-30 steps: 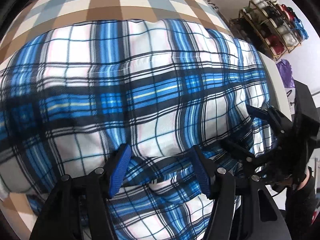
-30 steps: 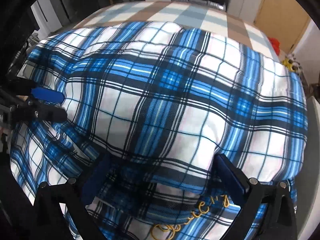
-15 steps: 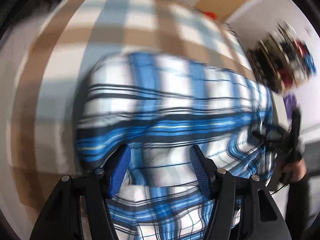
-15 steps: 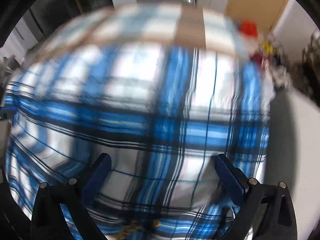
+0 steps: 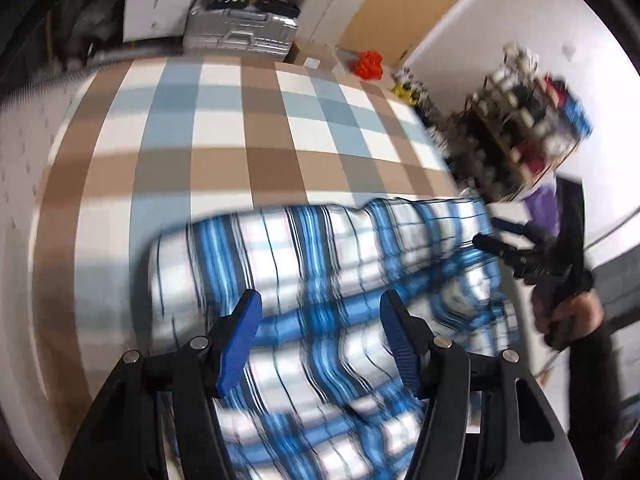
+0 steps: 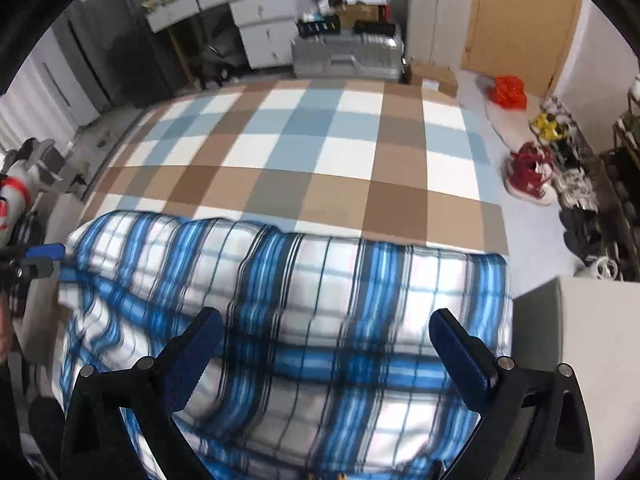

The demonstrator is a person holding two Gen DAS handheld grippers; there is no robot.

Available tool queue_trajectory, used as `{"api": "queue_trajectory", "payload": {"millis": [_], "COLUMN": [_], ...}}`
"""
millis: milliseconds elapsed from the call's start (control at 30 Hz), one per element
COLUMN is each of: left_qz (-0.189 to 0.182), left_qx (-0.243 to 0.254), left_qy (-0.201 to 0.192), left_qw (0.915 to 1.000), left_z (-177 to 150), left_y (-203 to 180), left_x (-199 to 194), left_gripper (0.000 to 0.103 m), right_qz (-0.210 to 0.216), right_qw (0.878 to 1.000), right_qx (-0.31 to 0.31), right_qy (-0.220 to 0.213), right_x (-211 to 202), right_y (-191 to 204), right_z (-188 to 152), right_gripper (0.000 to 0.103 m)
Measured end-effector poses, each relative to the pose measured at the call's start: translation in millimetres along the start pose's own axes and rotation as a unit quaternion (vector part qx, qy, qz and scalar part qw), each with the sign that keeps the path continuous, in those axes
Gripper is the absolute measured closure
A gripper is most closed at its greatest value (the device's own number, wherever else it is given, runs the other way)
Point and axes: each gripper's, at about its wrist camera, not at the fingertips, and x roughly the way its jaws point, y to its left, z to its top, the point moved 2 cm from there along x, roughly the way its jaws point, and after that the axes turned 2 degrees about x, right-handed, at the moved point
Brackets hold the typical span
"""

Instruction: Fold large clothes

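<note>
A blue, white and black plaid garment [image 5: 320, 280] lies folded over at the near edge of a bed with a brown, blue and white checked cover [image 5: 240, 140]. It also shows in the right wrist view [image 6: 320, 300], motion-blurred in both views. My left gripper [image 5: 320, 324] is open above the garment's near part, nothing between its blue pads. My right gripper [image 6: 326, 340] is open wide over the garment, also empty. The right gripper appears at the right of the left wrist view [image 5: 504, 240].
A silver suitcase [image 6: 348, 56] and white drawers [image 6: 256, 20] stand beyond the bed's far end. Shoes and red items [image 6: 528, 172] lie on the floor at right, by a shoe rack [image 5: 532, 120]. A white box [image 6: 580, 320] stands near right.
Both grippers have pulled back and up from the garment. The garment now covers only the near part of the bed, with much more checked cover showing beyond it.
</note>
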Motion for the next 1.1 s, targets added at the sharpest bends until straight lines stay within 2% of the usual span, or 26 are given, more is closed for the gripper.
{"api": "queue_trajectory", "payload": {"millis": [67, 133, 200, 267, 333, 433, 467, 500, 567, 633, 700, 800, 867, 900, 933, 967, 1033, 1067, 1100], "left_qz": [0.010, 0.001, -0.015, -0.004, 0.014, 0.029, 0.045, 0.078, 0.107, 0.112, 0.084, 0.036, 0.016, 0.010, -0.008, -0.015, -0.029, -0.030, -0.028], "left_qx": [-0.022, -0.074, -0.098, -0.078, -0.052, -0.025, -0.019, -0.014, -0.004, -0.034, -0.078, -0.124, -0.125, -0.123, -0.133, -0.133, -0.134, -0.131, -0.128], "left_qy": [0.028, 0.058, 0.080, 0.085, 0.092, 0.046, 0.034, 0.023, 0.032, 0.063, 0.085, 0.088, 0.091, 0.089, 0.107, 0.103, 0.096, 0.099, 0.098], "left_qw": [0.9993, 0.9956, 0.9919, 0.9933, 0.9943, 0.9982, 0.9982, 0.9966, 0.9937, 0.9912, 0.9897, 0.9878, 0.9878, 0.9884, 0.9853, 0.9856, 0.9858, 0.9859, 0.9865], "left_z": [8, 6, 1, 1, 4, 14, 16, 16, 15, 11, 6, 0, -2, -2, -2, -2, 3, 4, 5], "left_y": [16, 50, 64, 60, 51, 45, 46, 51, 63, 86, 108, 126, 129, 130, 129, 129, 130, 128, 126], "left_x": [27, 47, 63, 67, 53, 16, 8, 0, 5, 21, 34, 42, 49, 51, 51, 54, 49, 52, 51], "left_gripper": [0.047, 0.047, 0.047, 0.047, 0.047, 0.047, 0.047, 0.045, 0.043, 0.043, 0.043, 0.043, 0.043, 0.043, 0.043, 0.043, 0.052, 0.065, 0.072], "right_qz": [-0.022, -0.041, -0.047, -0.056, -0.042, -0.026, -0.016, -0.004, -0.005, -0.012, -0.016, -0.016, -0.022, -0.017, -0.010, -0.004, -0.001, -0.003, -0.005], "right_qw": [0.999, 0.997, 0.995, 0.995, 0.995, 0.998, 0.999, 1.000, 1.000, 0.999, 0.996, 0.994, 0.994, 0.994, 0.994, 0.994, 0.995, 0.996, 0.997], "right_qx": [0.007, 0.008, -0.002, -0.022, -0.028, -0.023, -0.011, 0.000, 0.026, 0.050, 0.077, 0.082, 0.072, 0.070, 0.071, 0.072, 0.064, 0.053, 0.042], "right_qy": [0.036, 0.067, 0.086, 0.076, 0.087, 0.061, 0.044, 0.028, 0.011, 0.017, 0.041, 0.066, 0.079, 0.086, 0.087, 0.087, 0.079, 0.074, 0.068], "right_x": [31, 60, 85, 85, 79, 49, 35, 23, 11, 13, 27, 46, 56, 61, 64, 66, 68, 68, 66], "right_y": [-2, -13, -25, -19, -20, -32, -40, -50, -69, -88, -108, -117, -118, -116, -115, -114, -109, -105, -101], "right_z": [10, 9, -1, -5, -4, 3, 7, 11, 16, 16, 13, 4, 2, -1, -4, -4, -3, -2, 0], "right_gripper": [0.000, 0.000, 0.000, 0.000, 0.000, 0.000, 0.000, 0.000, 0.000, 0.000, 0.000, 0.000, 0.000, 0.000, 0.000, 0.000, 0.003, 0.011, 0.014]}}
